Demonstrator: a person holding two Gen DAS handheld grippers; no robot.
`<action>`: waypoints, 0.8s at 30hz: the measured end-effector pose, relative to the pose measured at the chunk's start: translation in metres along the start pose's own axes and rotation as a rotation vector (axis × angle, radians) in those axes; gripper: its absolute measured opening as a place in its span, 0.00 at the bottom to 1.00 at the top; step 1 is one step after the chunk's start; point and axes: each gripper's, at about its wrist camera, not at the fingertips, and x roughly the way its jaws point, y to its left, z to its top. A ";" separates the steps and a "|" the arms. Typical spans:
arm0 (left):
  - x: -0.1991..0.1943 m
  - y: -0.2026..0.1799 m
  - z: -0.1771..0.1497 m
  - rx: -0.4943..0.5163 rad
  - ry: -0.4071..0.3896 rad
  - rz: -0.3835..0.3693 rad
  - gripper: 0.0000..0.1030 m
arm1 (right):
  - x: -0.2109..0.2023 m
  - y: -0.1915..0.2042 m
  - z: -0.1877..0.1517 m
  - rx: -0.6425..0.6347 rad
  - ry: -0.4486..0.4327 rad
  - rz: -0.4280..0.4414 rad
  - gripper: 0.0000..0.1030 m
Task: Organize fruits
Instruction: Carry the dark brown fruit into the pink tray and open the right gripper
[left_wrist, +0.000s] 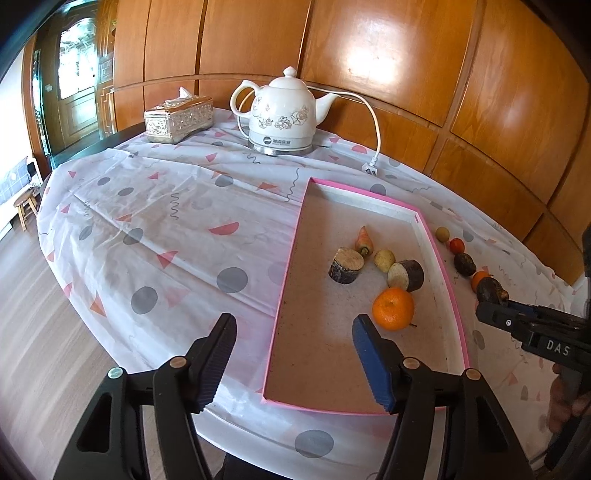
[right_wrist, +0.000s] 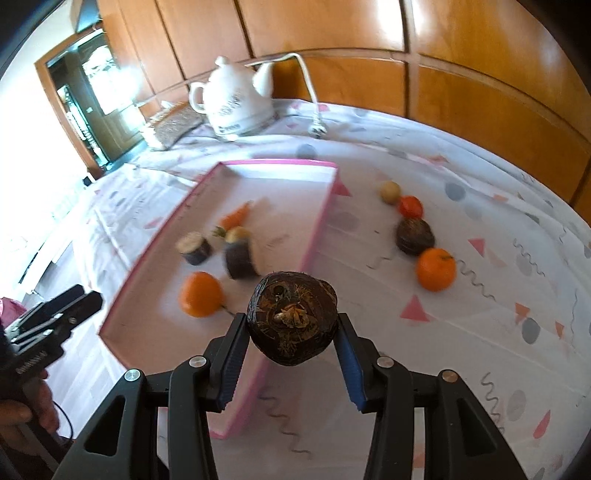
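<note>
A: Where could a gripper pass?

B: The left half of the surface (left_wrist: 155, 221) is bare cloth right up to the pink tray (left_wrist: 291, 254). Inside the tray, the near end and the far end lie free.

A: And what stands in the way?

B: The cluster mid-tray: two log pieces (left_wrist: 346, 265), a carrot (left_wrist: 365, 240), an orange (left_wrist: 393, 308). Right of the tray runs a row of fruit (right_wrist: 436, 268). At the far edge stand the kettle (left_wrist: 282, 110), its cord (left_wrist: 375, 125) and a tissue box (left_wrist: 179, 119).
</note>
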 end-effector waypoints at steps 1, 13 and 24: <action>-0.001 0.001 0.000 -0.003 -0.002 0.000 0.64 | 0.000 0.006 0.001 -0.011 -0.001 0.010 0.46; -0.004 0.013 0.001 -0.045 -0.016 0.018 0.65 | 0.013 0.055 -0.006 -0.108 0.033 0.072 0.46; -0.002 0.016 0.001 -0.051 -0.010 0.024 0.65 | 0.030 0.078 -0.015 -0.172 0.080 0.083 0.46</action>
